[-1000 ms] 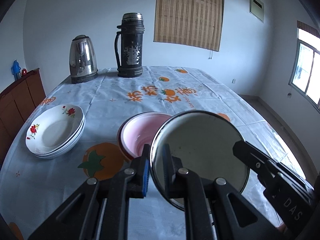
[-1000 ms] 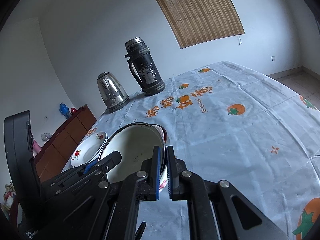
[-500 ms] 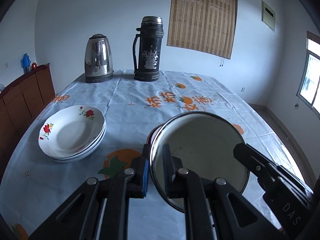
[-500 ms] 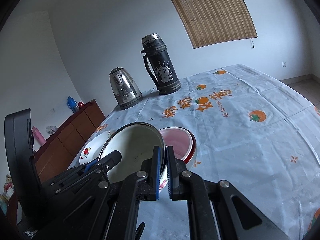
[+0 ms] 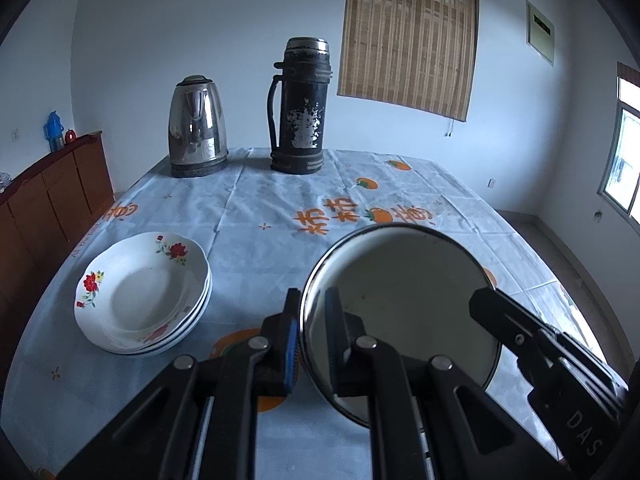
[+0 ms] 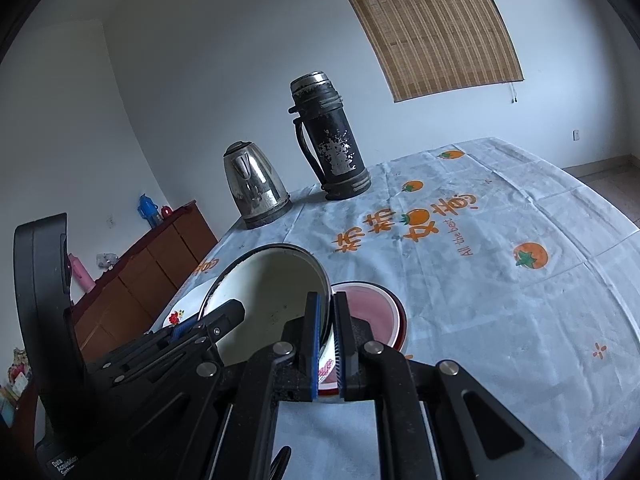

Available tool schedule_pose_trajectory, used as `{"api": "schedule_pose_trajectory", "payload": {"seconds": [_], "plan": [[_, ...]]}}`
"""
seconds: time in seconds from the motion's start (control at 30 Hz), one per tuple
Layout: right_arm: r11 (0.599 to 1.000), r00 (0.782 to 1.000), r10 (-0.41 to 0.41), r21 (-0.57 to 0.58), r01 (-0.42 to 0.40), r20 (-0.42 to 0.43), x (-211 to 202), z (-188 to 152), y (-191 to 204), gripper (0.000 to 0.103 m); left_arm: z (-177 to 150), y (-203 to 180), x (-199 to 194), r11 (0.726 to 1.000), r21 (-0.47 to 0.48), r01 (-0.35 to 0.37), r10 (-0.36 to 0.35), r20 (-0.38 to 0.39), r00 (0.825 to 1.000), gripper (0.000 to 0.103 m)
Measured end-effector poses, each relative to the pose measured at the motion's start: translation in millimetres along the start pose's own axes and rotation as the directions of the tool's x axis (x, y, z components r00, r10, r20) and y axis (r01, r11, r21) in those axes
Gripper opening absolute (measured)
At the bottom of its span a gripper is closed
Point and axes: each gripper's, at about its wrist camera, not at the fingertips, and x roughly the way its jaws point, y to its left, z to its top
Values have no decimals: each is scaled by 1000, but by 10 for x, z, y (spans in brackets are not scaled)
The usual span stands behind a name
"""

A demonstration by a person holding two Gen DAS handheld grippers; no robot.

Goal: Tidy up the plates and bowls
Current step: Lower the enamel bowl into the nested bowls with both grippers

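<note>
Both grippers and the enamel bowl (image 5: 404, 312) between them sit higher and further back than a second ago, and the pink bowl (image 6: 370, 304), which showed in the left wrist view then, is now hidden behind the enamel one. Left gripper (image 5: 314, 336) has its fingers clenched on the bowl's left rim, and the right gripper (image 6: 328, 344) has its fingers clenched on the opposite rim, so the bowl hangs tilted in the air above the near edge of the worktop (image 5: 280, 204).

I judge that the step in hand is carrying this bowl to nest it in the pink bowl. The next move calls for levelling it, centring it over the pink rim, lowering, then releasing both sides together.

Only the right wrist view shows the pink bowl, just beyond the held one. Only the left wrist view shows clearly the stack of flowered plates (image 5: 144, 292) near the left edge. Kettle (image 5: 196, 128) and flask (image 5: 302, 108) stand at the far edge.
</note>
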Motion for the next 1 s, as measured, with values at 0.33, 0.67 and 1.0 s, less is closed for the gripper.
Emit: {"api": "schedule_pose_trajectory", "payload": {"seconds": [0.33,0.67,1.0], "plan": [[999,1000,-29,17,29,-9,191,130,-214,7,119,-164,292,1000,17,14,-14,-33,999,9],[998,998,-49,44,51,-45,401,150,-404,7,127,-220,568,999,19,28,-26,-90,996,9],[998,994,-43,42,48,-101,543,139,-401,8,103,-171,668,1000,16,-7,9,-126,992,9]]}}
